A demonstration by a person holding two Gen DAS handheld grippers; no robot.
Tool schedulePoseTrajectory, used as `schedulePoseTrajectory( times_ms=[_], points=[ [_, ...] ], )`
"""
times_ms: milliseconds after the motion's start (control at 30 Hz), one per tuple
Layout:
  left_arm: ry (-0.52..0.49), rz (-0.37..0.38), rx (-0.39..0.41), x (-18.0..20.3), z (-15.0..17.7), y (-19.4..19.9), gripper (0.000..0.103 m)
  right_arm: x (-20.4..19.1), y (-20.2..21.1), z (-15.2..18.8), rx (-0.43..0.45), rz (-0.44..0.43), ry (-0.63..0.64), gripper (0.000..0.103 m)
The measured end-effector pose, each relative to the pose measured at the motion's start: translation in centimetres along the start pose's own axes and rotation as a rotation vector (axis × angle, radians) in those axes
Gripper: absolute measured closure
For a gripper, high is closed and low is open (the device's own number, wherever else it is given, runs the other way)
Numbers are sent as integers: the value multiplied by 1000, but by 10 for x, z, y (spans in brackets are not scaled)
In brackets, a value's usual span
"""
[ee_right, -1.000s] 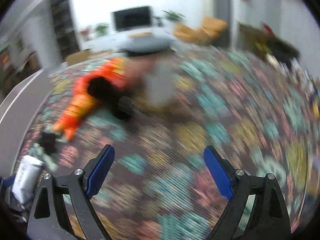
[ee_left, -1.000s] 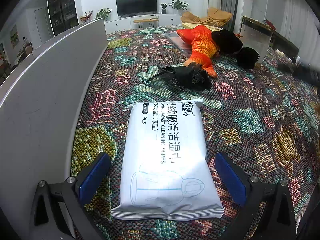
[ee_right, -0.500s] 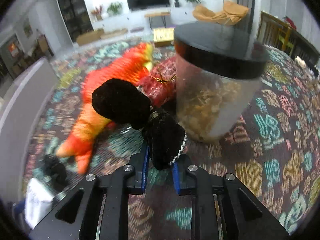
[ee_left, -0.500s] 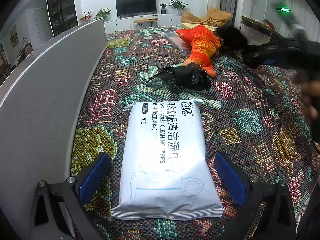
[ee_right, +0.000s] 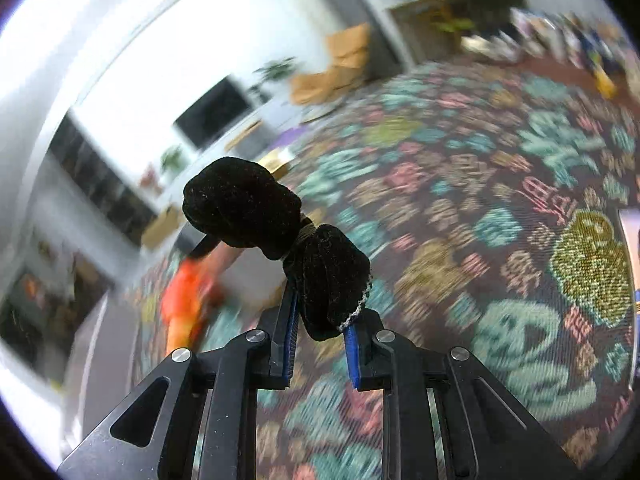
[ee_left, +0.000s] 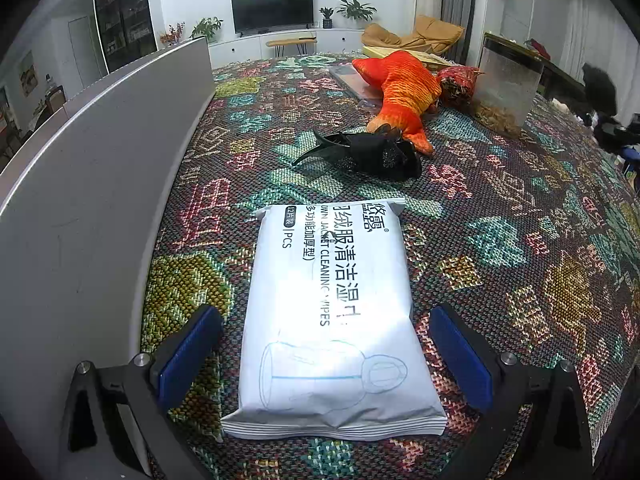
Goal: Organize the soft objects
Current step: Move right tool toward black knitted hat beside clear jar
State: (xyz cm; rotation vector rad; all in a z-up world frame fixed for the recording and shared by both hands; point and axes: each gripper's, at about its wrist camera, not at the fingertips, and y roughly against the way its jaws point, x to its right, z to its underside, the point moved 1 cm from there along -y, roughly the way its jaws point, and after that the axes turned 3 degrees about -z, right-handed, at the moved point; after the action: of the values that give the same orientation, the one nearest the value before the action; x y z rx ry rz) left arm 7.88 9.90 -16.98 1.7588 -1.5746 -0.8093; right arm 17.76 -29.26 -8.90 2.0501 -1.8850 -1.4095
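Note:
My right gripper (ee_right: pixel 320 344) is shut on a black velvet bow (ee_right: pixel 276 236), held up above the patterned cloth; the same black velvet bow (ee_left: pixel 600 88) shows at the far right edge of the left wrist view. My left gripper (ee_left: pixel 324 356) stands open, its blue pads on either side of a white pack of cleaning wipes (ee_left: pixel 332 312) without touching it. Further back lie a black hair clip (ee_left: pixel 368 152) and an orange plush fish (ee_left: pixel 404 92).
A grey board (ee_left: pixel 100 168) runs along the left of the patterned tablecloth (ee_left: pixel 520 240). A clear jar with a dark lid (ee_left: pixel 508 84) and a red pouch (ee_left: pixel 456 84) stand beside the fish. The right wrist view is blurred and tilted.
The right gripper went from open to shut on the black bow beside the jar, then lifted it away to the right while rolling. The left gripper and the wipes stayed put.

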Motion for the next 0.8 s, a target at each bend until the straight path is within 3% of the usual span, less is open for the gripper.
schedulePoseTrajectory(
  times_ms=[100, 233, 333, 633, 800],
  points=[
    [0, 0, 0, 0, 0, 0, 0, 17, -40, -17, -56, 29, -60, 75],
    [0, 0, 0, 0, 0, 0, 0, 23, -78, -17, -196, 87, -6, 36],
    [0, 0, 1, 0, 0, 0, 0, 9, -66, -9, -181, 137, 119, 24],
    [0, 1, 1, 0, 0, 0, 0, -15, -40, 56, -236, 381, 501, 22],
    [0, 1, 1, 0, 0, 0, 0, -1, -40, 63, -189, 388, 458, 11]
  ],
)
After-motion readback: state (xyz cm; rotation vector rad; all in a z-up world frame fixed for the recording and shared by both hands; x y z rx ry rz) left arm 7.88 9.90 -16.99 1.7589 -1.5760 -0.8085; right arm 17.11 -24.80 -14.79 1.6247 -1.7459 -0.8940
